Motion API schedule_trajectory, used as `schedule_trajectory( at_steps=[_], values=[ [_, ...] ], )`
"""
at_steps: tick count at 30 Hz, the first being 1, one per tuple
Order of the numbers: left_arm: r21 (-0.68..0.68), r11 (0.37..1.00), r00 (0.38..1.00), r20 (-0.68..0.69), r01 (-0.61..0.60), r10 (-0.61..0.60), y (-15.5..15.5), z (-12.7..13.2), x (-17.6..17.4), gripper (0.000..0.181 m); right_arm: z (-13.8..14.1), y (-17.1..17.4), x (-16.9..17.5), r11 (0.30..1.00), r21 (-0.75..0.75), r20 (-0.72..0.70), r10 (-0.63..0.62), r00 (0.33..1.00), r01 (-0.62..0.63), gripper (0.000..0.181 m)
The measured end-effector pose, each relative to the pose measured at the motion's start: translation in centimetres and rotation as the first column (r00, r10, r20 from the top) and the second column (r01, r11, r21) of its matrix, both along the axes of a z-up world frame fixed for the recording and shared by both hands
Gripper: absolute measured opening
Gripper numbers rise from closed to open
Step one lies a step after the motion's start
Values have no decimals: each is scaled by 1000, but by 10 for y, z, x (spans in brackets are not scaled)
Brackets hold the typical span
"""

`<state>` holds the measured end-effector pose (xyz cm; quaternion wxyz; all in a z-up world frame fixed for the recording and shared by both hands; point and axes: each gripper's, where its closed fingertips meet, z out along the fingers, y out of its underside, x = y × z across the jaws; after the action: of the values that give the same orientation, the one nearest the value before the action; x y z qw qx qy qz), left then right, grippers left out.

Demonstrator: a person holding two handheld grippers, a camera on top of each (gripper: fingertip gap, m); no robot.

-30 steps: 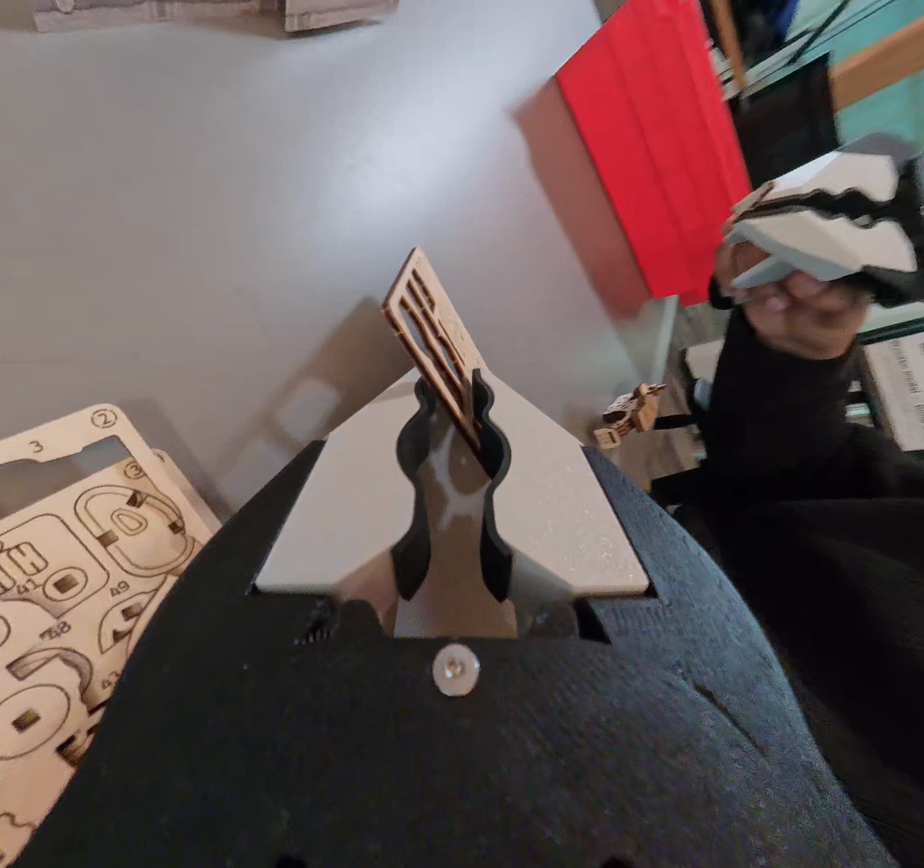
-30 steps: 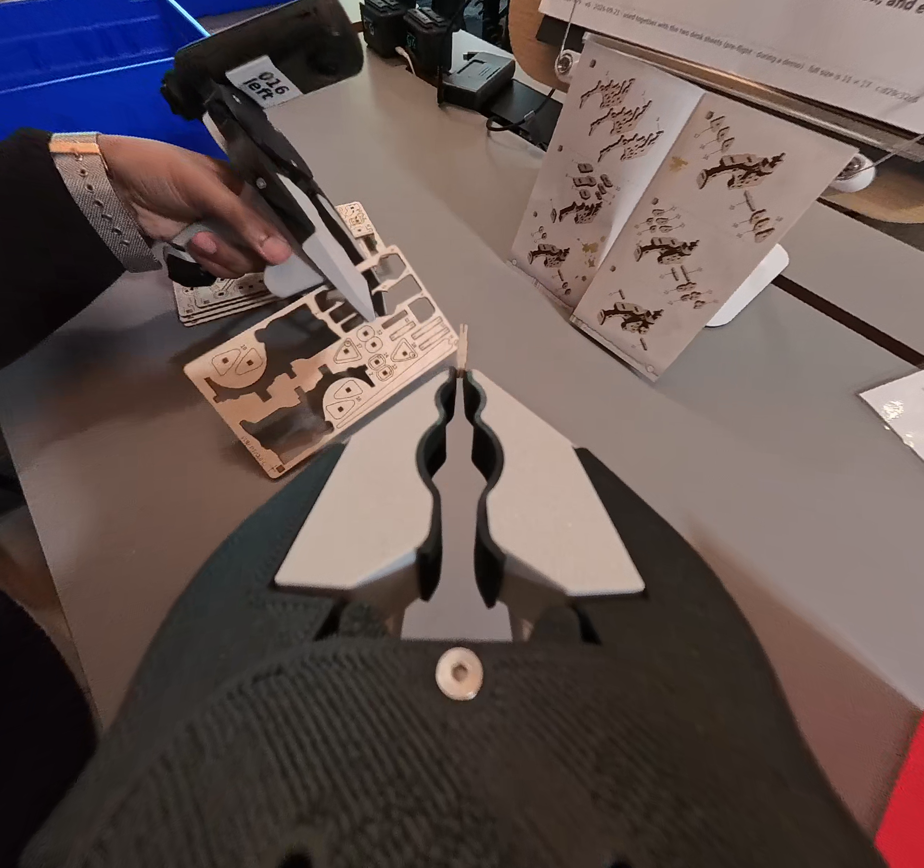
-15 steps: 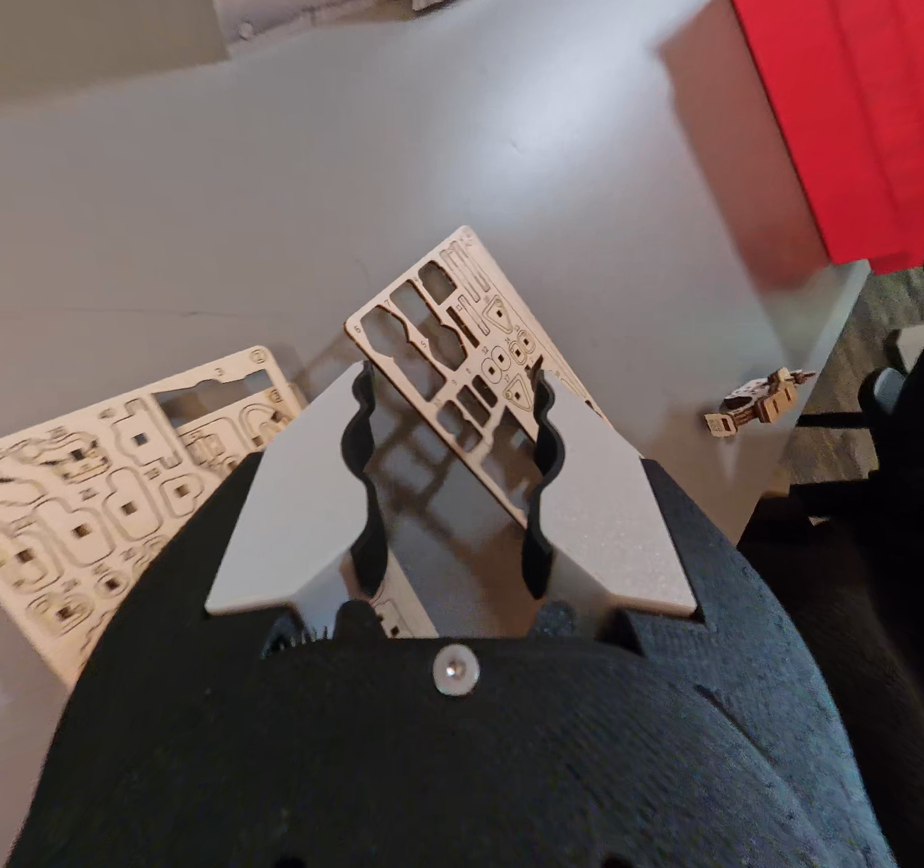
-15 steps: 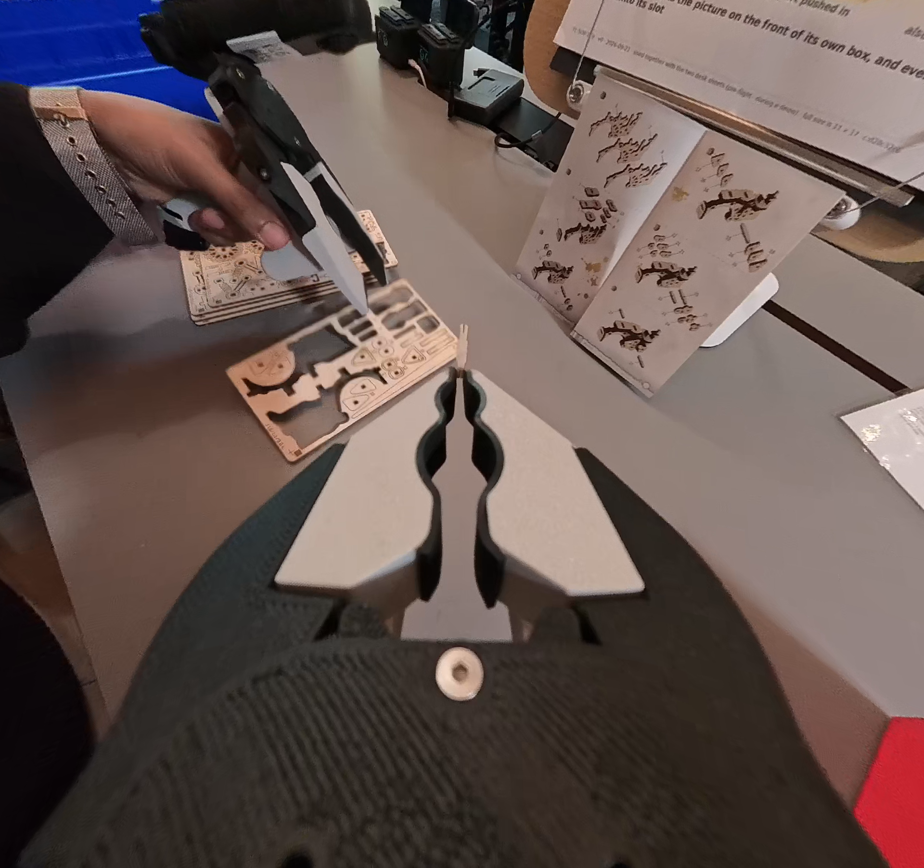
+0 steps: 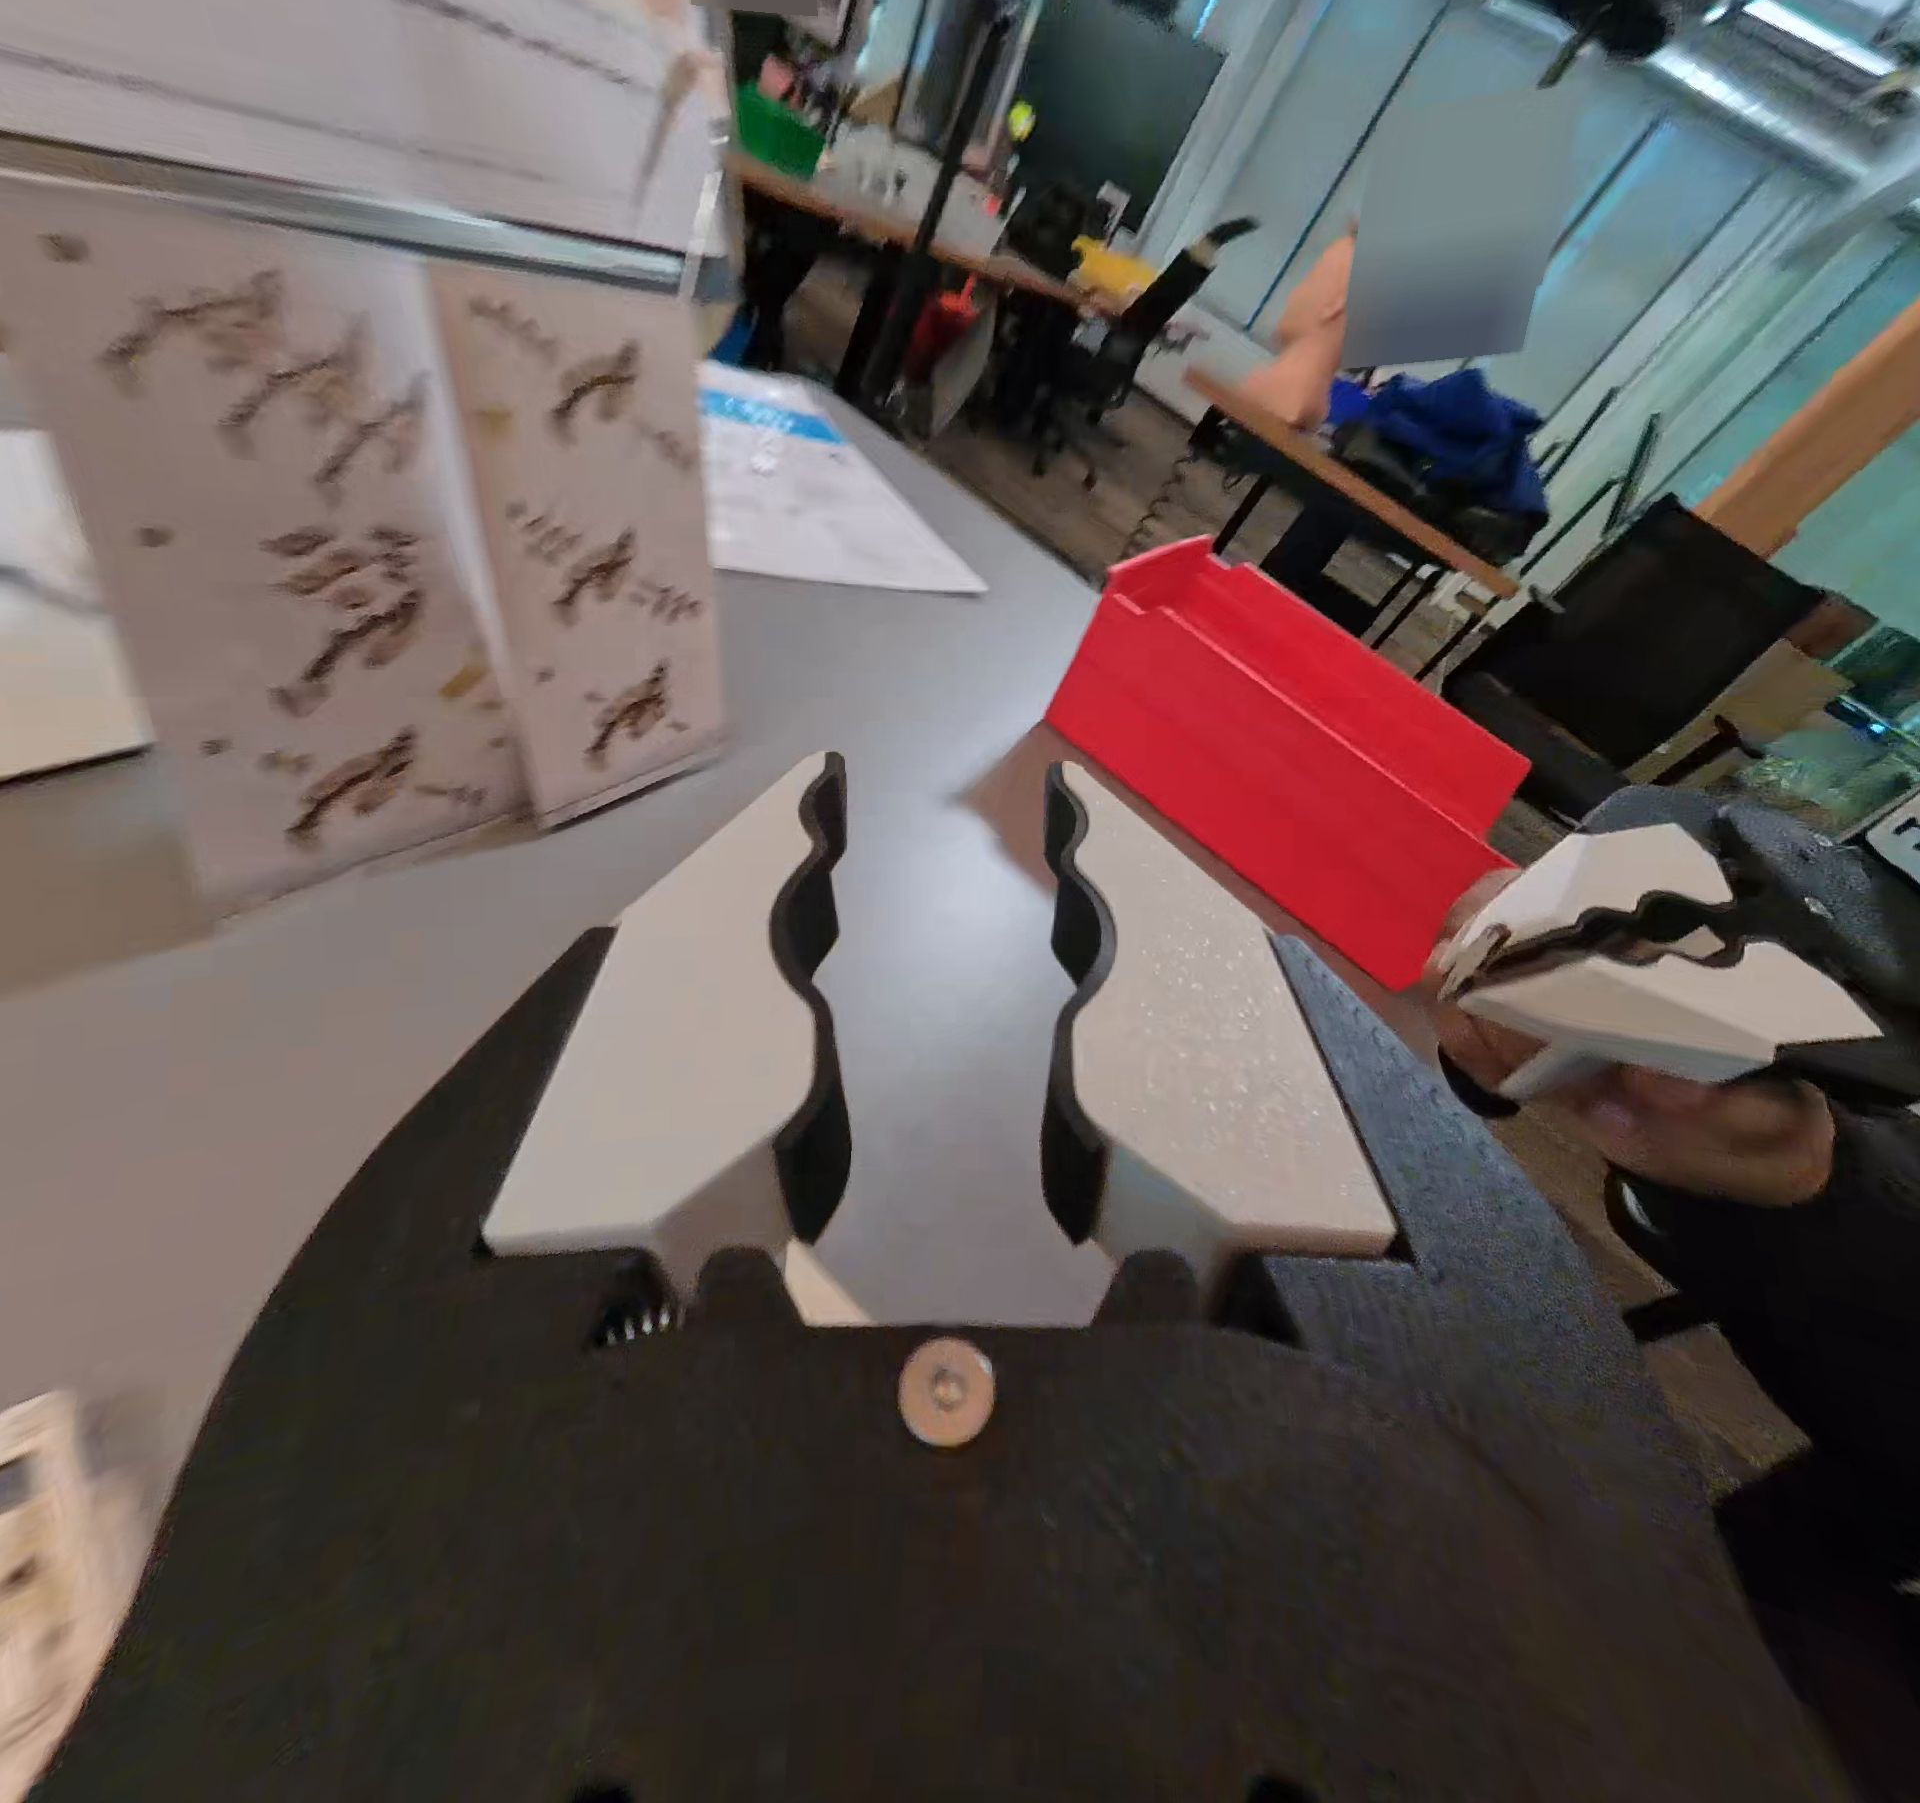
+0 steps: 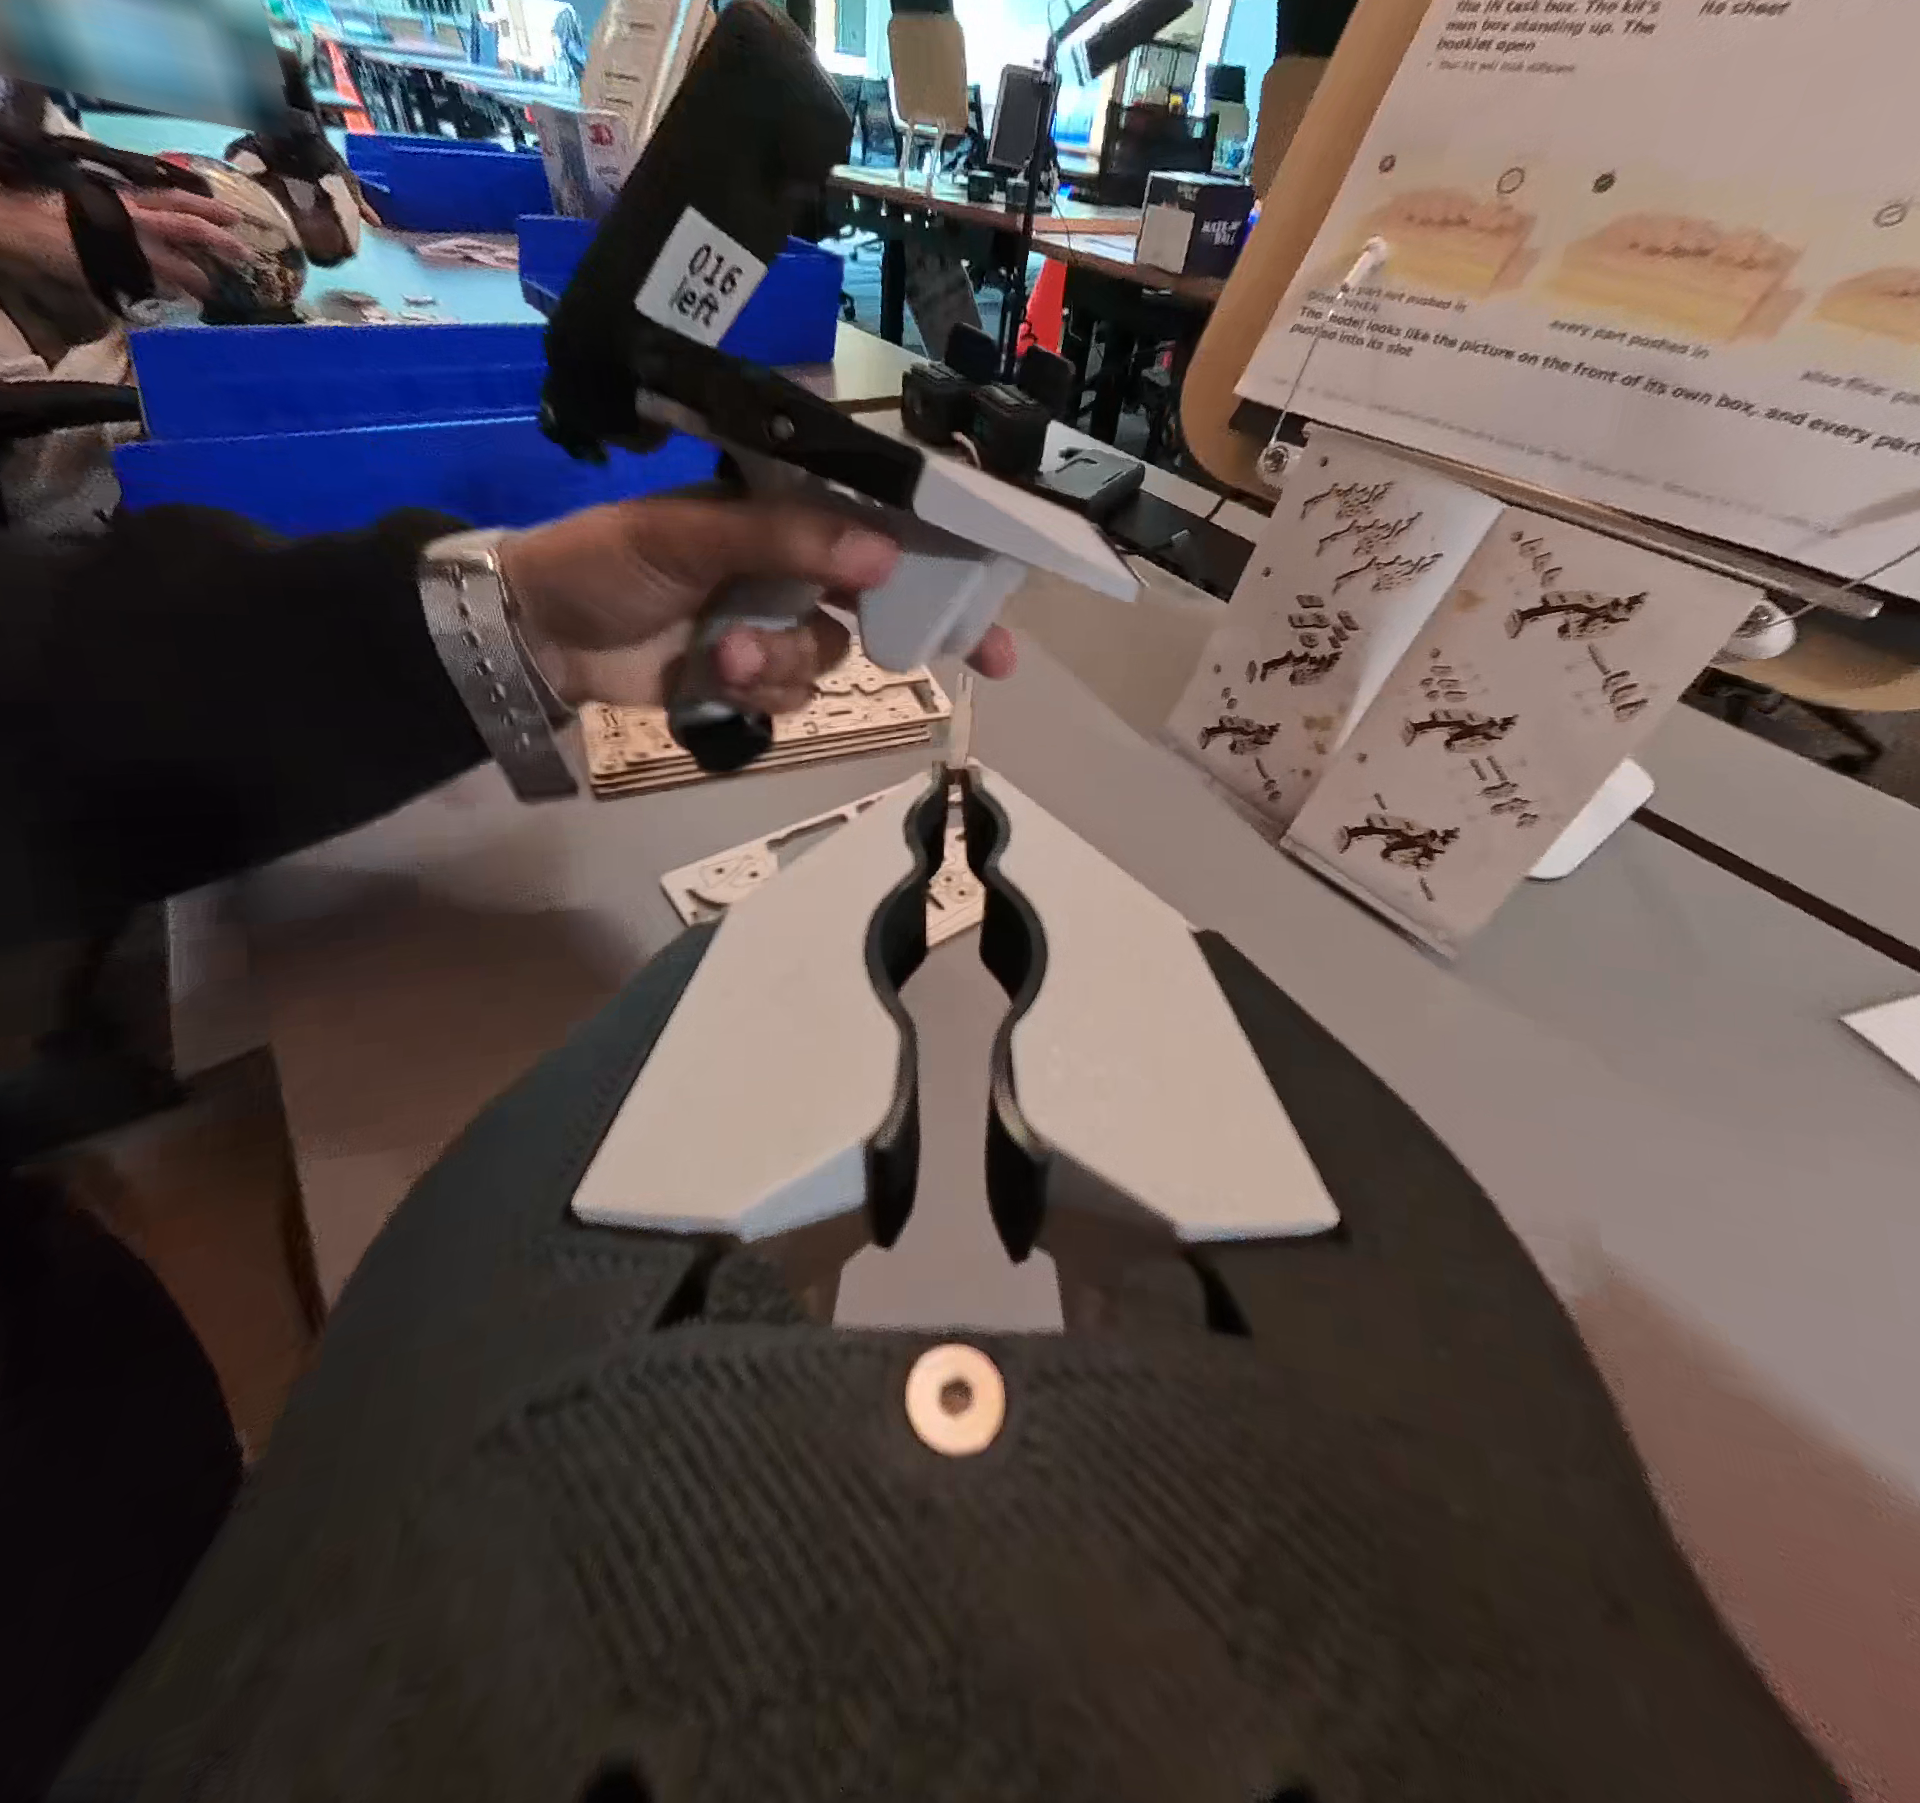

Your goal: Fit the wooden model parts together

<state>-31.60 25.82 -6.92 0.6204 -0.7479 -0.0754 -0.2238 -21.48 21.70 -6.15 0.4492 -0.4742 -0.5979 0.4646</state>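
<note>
My right gripper (image 6: 954, 779) is shut on a small thin wooden part (image 6: 962, 727) that sticks up from its tips, held above the grey table (image 6: 1403, 1078). It also shows at the right of the left wrist view (image 5: 1452, 964). My left gripper (image 5: 943, 797) is open and empty, raised above the table and facing the booklet. In the right wrist view a hand holds it (image 6: 1127, 584) up and to the left of the small part. A punched wooden sheet (image 6: 743, 870) lies flat on the table, partly hidden behind my right fingers. A stack of wooden sheets (image 6: 862, 714) lies below the hand.
A folded instruction booklet (image 6: 1434, 714) stands at the back under a tilted instruction board (image 6: 1610, 195). A red bin (image 5: 1278, 756) sits at the table's right edge. Blue bins (image 6: 416, 403) stand at the far left. A white paper sheet (image 5: 821, 517) lies beyond the booklet.
My left gripper opened and let go of the wooden sheet, which now lies flat on the table. It then lifted and tilted up. My right gripper kept the small part.
</note>
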Motion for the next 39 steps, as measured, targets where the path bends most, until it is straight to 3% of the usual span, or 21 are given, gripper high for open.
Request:
schedule_trajectory(
  at_steps=[5, 9, 11, 15, 18, 29, 35, 39],
  values=[
    [23, 1000, 990, -139, 16, -13, 4, -25, 54, 28, -10, 0, 35, 997, -48, -62, -65, 996, 62, 1],
    [101, 993, 988, -149, 66, -51, -13, -29, 87, 13, -43, 9, 70, 973, -207, -10, -104, 995, 99, 1],
    [148, 985, 982, -179, 86, -59, -23, -24, 96, 11, -46, 14, 80, 951, -294, -12, -107, 994, 99, 1],
    [210, 969, 965, -251, 128, -73, -34, -16, 103, 7, -37, 24, 80, 933, -354, -50, -89, 995, 65, 1],
    [203, 970, 969, -232, 136, -88, -40, -24, 101, 7, -37, 20, 71, 936, -352, -52, -43, 998, 22, 1],
    [103, 984, 989, -42, 144, -140, -84, -48, 108, 17, -52, -4, 10, 988, -78, 64, 138, 988, -133, 1],
    [65, 995, 994, -83, 79, -73, -99, -57, 104, 26, -43, -7, -9, 976, 161, 32, 142, 989, -145, 1],
    [69, 997, 998, -53, 42, -38, -101, -56, 103, 34, -51, -23, -14, 955, 219, 62, 191, 980, -200, 1]
  ],
)
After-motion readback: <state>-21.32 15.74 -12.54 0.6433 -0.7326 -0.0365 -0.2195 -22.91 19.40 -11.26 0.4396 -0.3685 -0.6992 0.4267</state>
